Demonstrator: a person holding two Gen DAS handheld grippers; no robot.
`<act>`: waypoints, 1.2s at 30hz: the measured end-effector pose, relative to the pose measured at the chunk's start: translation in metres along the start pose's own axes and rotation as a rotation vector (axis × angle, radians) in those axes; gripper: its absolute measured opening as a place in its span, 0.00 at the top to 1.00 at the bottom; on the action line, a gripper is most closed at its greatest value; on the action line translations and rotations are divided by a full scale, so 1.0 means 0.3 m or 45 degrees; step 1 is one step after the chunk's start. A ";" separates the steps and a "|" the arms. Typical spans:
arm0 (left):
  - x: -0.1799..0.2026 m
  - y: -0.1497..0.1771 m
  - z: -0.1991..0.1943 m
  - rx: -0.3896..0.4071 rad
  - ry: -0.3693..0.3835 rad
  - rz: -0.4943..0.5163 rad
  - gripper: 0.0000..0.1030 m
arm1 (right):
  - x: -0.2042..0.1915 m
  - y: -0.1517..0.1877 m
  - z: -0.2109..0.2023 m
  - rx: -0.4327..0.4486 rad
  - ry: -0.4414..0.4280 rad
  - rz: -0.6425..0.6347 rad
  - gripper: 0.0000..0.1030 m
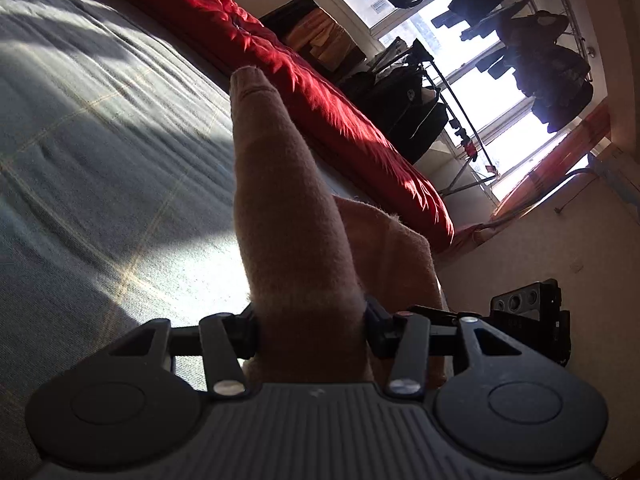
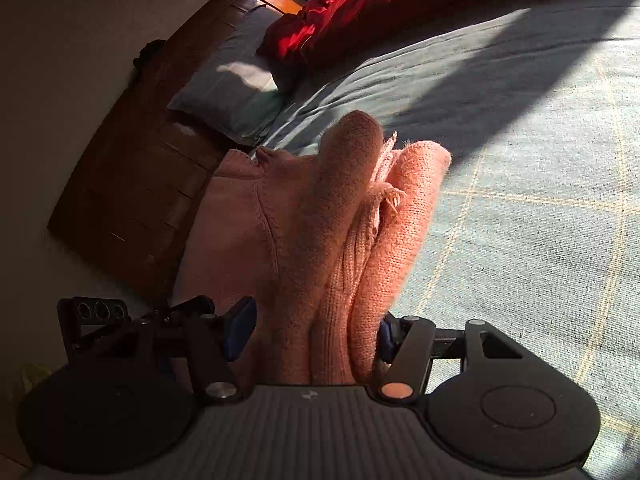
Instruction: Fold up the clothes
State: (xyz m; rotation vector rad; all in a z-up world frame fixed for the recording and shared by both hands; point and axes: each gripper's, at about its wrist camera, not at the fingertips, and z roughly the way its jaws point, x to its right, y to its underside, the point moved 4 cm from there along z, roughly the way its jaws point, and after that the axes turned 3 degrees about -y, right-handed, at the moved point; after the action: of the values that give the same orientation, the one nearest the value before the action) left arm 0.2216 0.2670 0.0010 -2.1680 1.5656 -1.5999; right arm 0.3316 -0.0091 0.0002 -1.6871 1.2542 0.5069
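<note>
With both the left gripper [image 1: 310,328] and right gripper [image 2: 316,330] clamped on the bunched pink sweater [image 2: 340,216] above the bed [image 2: 520,160], a loosening right grip could drop it.

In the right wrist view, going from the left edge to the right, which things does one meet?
Wooden headboard → grey pillow → pink knitted sweater bunched between the right gripper jaws → grey-green checked bedspread.

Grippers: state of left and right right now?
Left gripper: closed on a bunched fold of the pink knit sweater.
Right gripper: closed on a thicker bundle of that sweater.
</note>
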 end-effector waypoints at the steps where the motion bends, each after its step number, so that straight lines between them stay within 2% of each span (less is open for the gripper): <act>1: -0.024 -0.016 -0.021 0.015 -0.014 -0.009 0.54 | -0.020 -0.009 0.037 -0.009 -0.007 -0.002 0.37; 10: -0.229 -0.158 -0.152 0.142 -0.128 -0.099 0.54 | -0.180 -0.059 0.337 -0.098 -0.063 -0.045 0.35; 17: -0.357 -0.247 -0.175 0.176 -0.218 -0.126 0.54 | -0.215 -0.078 0.522 -0.140 -0.085 -0.022 0.35; 24: -0.454 -0.325 -0.188 0.187 -0.276 -0.130 0.54 | -0.201 -0.088 0.634 -0.144 -0.105 0.044 0.34; 30: -0.538 -0.342 -0.203 0.194 -0.305 -0.159 0.54 | -0.192 -0.068 0.713 -0.169 -0.133 0.080 0.34; 36: -0.624 -0.338 -0.163 0.179 -0.361 -0.205 0.54 | -0.143 -0.039 0.752 -0.180 -0.093 0.112 0.34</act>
State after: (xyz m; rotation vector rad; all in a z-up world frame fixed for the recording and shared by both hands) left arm 0.2615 0.4747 -0.0531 -2.3670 1.1918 -1.3171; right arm 0.3698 0.2071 -0.0686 -1.7188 1.2685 0.7187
